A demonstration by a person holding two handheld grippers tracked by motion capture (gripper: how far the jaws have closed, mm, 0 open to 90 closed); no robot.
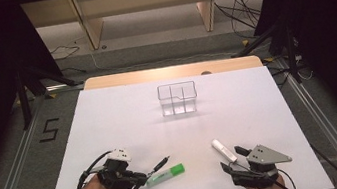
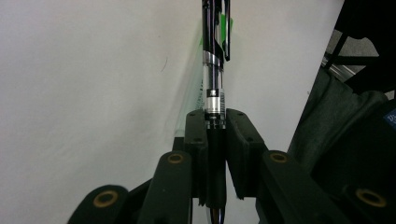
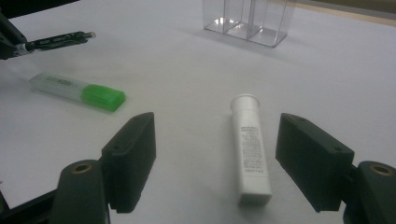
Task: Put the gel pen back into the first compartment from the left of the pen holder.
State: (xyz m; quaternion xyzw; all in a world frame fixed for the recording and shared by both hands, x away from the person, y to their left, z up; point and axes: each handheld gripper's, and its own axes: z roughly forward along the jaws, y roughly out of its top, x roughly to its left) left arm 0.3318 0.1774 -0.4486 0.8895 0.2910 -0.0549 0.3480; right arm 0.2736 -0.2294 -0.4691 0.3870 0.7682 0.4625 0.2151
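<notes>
High view | left tool (image 1: pixel 136 179) clamps pen (image 1: pixel 159 165) near-left on bench (image 1: pixel 108 113) | right tool (image 3: pixel 215 158) wide, straddling white tube (image 3: pixel 250 149) | organizer (image 1: pixel 177 98) far centre, probably the target: lift pen level.

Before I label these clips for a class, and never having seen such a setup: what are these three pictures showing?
A person sits at a white table and holds a hand-operated gripper in each hand. The high view looks down from above; the two gripper views come from cameras riding on each tool, looking along its black jaws. The left gripper is shut on a black pen. The right gripper is open, its jaws on either side of a small white tube lying flat. A green-capped marker lies beside the pen, and a clear divided box stands farther back.
</notes>
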